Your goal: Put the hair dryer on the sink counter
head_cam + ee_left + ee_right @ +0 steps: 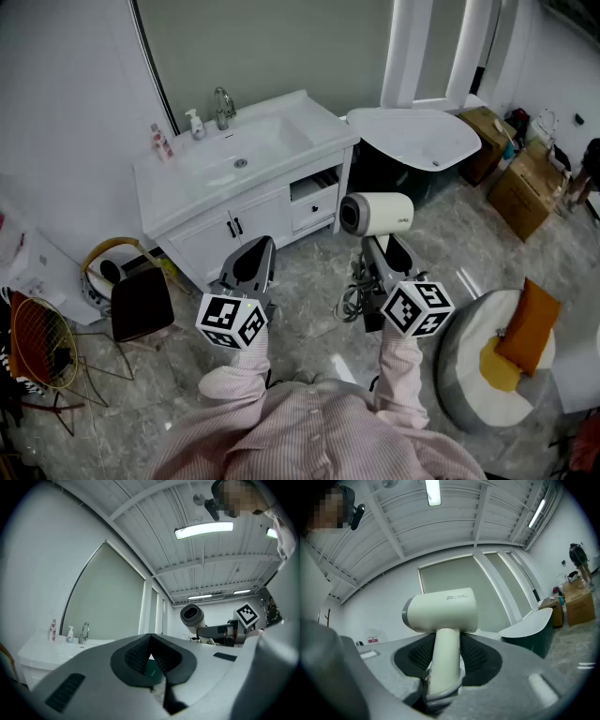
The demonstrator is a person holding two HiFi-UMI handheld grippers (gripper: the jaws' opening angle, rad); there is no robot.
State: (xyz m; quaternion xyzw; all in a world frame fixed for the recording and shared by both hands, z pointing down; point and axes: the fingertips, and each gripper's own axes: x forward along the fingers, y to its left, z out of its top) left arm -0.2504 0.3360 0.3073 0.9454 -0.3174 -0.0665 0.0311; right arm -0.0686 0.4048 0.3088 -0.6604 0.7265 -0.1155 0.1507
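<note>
A cream hair dryer (377, 213) stands upright in the air over the floor, its barrel level. My right gripper (382, 249) is shut on its handle, and its cord (353, 300) hangs below. In the right gripper view the handle (443, 656) is clamped between the black pads. The white sink counter (319, 127) with basin and faucet (223, 106) lies ahead and to the left, apart from the dryer. My left gripper (262, 249) hovers in front of the cabinet doors; its pads meet at the tips (150, 643) with nothing held. The hair dryer (192, 616) shows at the right of the left gripper view.
Two small bottles (194, 123) stand at the counter's back left. A drawer (314, 192) below hangs open. A white bathtub (422, 136) and cardboard boxes (525, 187) are at the right, a grey pouf with cushions (497, 356) near right, a black chair (141, 305) and basket (108, 267) at the left.
</note>
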